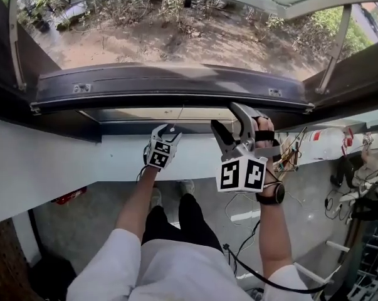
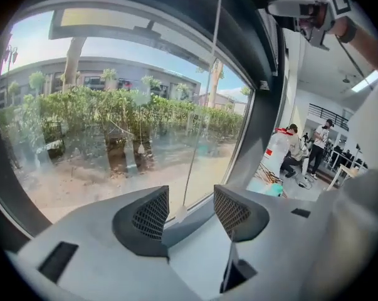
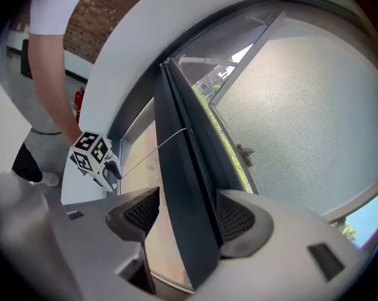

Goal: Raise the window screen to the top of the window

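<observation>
1. Outside the window lie sandy ground (image 1: 176, 42) and a line of hedges (image 2: 113, 111). A white wall (image 1: 51, 162) runs below the opening, and the person stands against it looking down.
2. The window screen (image 3: 301, 93) shows as fine mesh in the right gripper view. Its dark bottom rail (image 1: 170, 86) spans the whole width of the window, low in the opening, just above the white wall in the head view.
3. The right tongs (image 1: 229, 119) are raised to that rail near its middle.
4. In the right gripper view the right tongs (image 3: 182, 215) are spread apart with the rail (image 3: 189, 187) running between them. The pad on the mesh side sits close against the rail. The other pad stands off it, with pale ground showing in the gap.
5. A thin pull cord (image 3: 151, 149) runs from the rail towards the left tongs (image 1: 168, 130), which sit lower, in front of the white wall.
6. The left tongs (image 2: 192, 209) are open and hold nothing. The pull cord (image 2: 201, 137) shows in the gap between the pads, unpinched, with its small pale end down by the bottom of the glass.
7. People (image 2: 292, 149) stand in the room off to the side.
</observation>
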